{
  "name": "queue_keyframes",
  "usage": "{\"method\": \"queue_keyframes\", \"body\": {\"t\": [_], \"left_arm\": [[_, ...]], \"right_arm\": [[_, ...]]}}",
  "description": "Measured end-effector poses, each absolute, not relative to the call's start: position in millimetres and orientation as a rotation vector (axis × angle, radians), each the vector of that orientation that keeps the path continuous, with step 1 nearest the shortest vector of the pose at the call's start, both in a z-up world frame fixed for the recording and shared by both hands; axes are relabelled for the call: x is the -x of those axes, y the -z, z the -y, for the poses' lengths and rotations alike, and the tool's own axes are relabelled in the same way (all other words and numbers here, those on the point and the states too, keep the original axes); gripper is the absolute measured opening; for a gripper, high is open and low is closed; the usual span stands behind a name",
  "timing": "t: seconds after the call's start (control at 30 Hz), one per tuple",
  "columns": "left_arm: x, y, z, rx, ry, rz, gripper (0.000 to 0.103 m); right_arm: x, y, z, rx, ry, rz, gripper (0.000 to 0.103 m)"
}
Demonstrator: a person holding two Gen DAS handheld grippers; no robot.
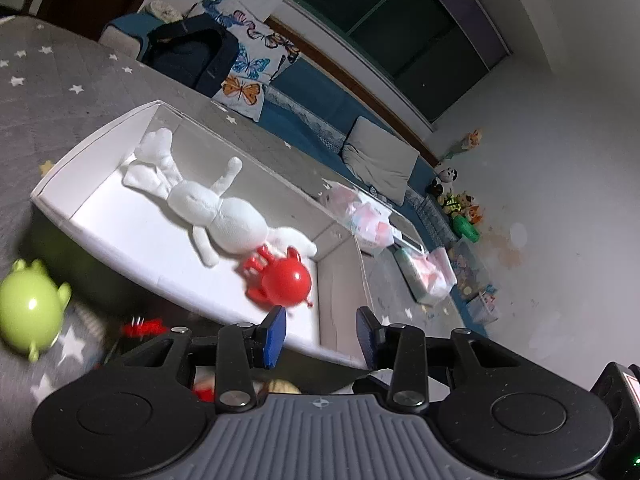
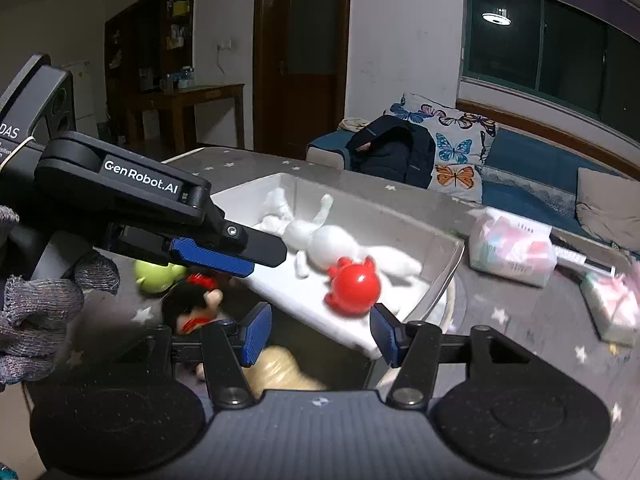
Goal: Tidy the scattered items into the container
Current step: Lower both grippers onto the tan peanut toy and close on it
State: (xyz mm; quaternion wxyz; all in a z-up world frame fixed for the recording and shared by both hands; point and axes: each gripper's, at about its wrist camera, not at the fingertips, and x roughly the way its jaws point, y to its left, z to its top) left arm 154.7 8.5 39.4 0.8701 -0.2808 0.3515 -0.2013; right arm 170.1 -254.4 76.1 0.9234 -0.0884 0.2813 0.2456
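White lettering "GenRobot.AI" runs along the black arm of the left claw in the right wrist view; behind it, a black device body carries the partly cut-off letters "DAS", with smaller print beneath too small to read

White plush rabbit, red toy, grey star-patterned cover.

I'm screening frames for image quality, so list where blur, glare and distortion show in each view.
Left wrist view: the green toy at the left edge is motion-smeared, the red toy in the white box carries a small glare spot, and the window frame bows from the fisheye. Right wrist view: the right-edge packets are blurred, and a ceiling lamp reflects in the dark window.
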Motion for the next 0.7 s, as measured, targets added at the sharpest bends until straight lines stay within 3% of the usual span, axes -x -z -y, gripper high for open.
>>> {"method": "queue_keyframes", "body": {"t": [0.7], "left_arm": [[-150.7, -2.5, 20.2, 0.472, 0.407, -0.86, 0.041]], "right_arm": [[-164.8, -16.8, 256.2, 0.063, -0.485, -0.719, 0.056]]}}
